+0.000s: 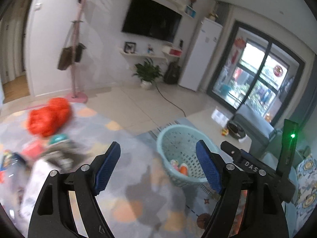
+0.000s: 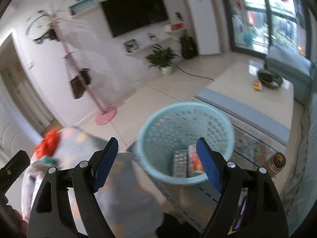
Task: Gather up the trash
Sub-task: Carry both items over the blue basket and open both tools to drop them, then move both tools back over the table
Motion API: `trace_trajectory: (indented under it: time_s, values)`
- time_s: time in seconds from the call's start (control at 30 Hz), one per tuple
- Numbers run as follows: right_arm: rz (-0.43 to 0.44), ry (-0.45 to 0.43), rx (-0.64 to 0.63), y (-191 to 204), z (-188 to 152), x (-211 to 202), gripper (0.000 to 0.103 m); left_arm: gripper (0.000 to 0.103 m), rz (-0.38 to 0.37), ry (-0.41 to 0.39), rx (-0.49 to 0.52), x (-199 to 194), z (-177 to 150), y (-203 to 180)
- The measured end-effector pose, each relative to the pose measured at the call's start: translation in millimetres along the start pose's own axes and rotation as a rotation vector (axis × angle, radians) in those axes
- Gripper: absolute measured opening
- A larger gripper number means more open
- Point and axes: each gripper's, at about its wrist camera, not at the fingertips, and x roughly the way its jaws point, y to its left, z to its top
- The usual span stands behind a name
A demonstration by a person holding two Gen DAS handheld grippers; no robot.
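Grippers both apart, nothing between: left gripper (image 1: pixel 158 166), right gripper (image 2: pixel 156 162). Basket (image 2: pixel 150 119) centre frame, wrappers (image 2: pixel 187 163) inside. Red bag (image 1: pixel 49 117) left.

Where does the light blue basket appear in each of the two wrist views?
Left wrist: the light blue basket sits lower centre-right, between the fingertips, partly behind the right-hand one.
Right wrist: the basket is centre-right, larger, with wrappers inside.
Shared landmark: the pink coat stand, left of the basket in both.
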Motion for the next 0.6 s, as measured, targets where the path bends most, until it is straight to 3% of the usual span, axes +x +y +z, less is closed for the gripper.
trace_trajectory:
  time_s: [0.13,0.27,0.33,0.5,0.6]
  values:
    - [0.076,-0.029,-0.093,50,-11,-31,0.076,0.076,0.094,-0.045,-0.038,-49,-8,24]
    - [0.173,-0.012,-0.188,103,-30,-48,0.053,0.077,0.22,-0.08,-0.063,-101,-23,55]
    - [0.207,-0.002,-0.238,129,-41,-53,0.048,0.077,0.3,-0.095,-0.072,-125,-33,73]
    - [0.28,0.037,-0.338,190,-67,-58,0.047,0.077,0.472,-0.104,-0.139,-173,-52,121]
    - [0.304,0.09,-0.351,218,-85,-52,0.05,0.081,0.547,-0.068,-0.187,-190,-70,153]
